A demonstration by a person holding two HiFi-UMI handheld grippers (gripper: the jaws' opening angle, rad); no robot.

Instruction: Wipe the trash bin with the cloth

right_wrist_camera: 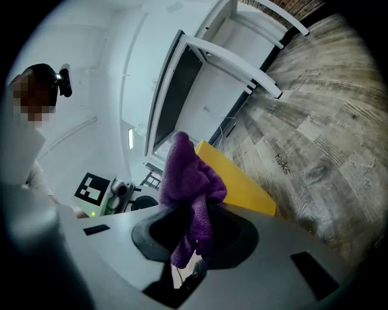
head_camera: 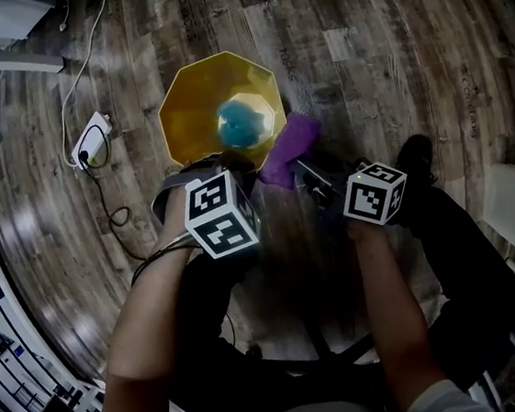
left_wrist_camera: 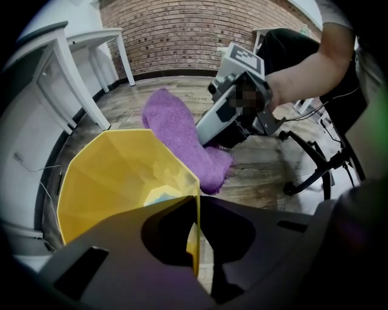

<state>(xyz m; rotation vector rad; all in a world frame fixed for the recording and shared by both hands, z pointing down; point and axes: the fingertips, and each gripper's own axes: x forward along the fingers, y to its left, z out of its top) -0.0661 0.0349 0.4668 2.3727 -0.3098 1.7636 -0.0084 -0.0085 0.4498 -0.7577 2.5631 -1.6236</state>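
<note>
A yellow faceted trash bin [head_camera: 192, 102] stands on the wooden floor with a blue object [head_camera: 241, 124] at its bottom. My left gripper [left_wrist_camera: 195, 204] points steeply down and is shut on the bin's near rim [left_wrist_camera: 196, 187], the thin yellow wall pinched between the jaws. In the right gripper view, my right gripper [right_wrist_camera: 193, 242] is shut on a purple cloth [right_wrist_camera: 189, 175], which bunches up above the jaws. In the head view the cloth [head_camera: 289, 143] hangs just outside the bin's right edge. The left gripper view shows the cloth [left_wrist_camera: 180, 134] draped beside the bin's outer wall [left_wrist_camera: 115, 175].
A white power strip with cables [head_camera: 91, 141] lies on the floor to the bin's left. White desk legs [left_wrist_camera: 79, 79] stand behind the bin, before a brick wall [left_wrist_camera: 182, 30]. A chair's black base [left_wrist_camera: 315, 172] is at the right. My legs are below the grippers.
</note>
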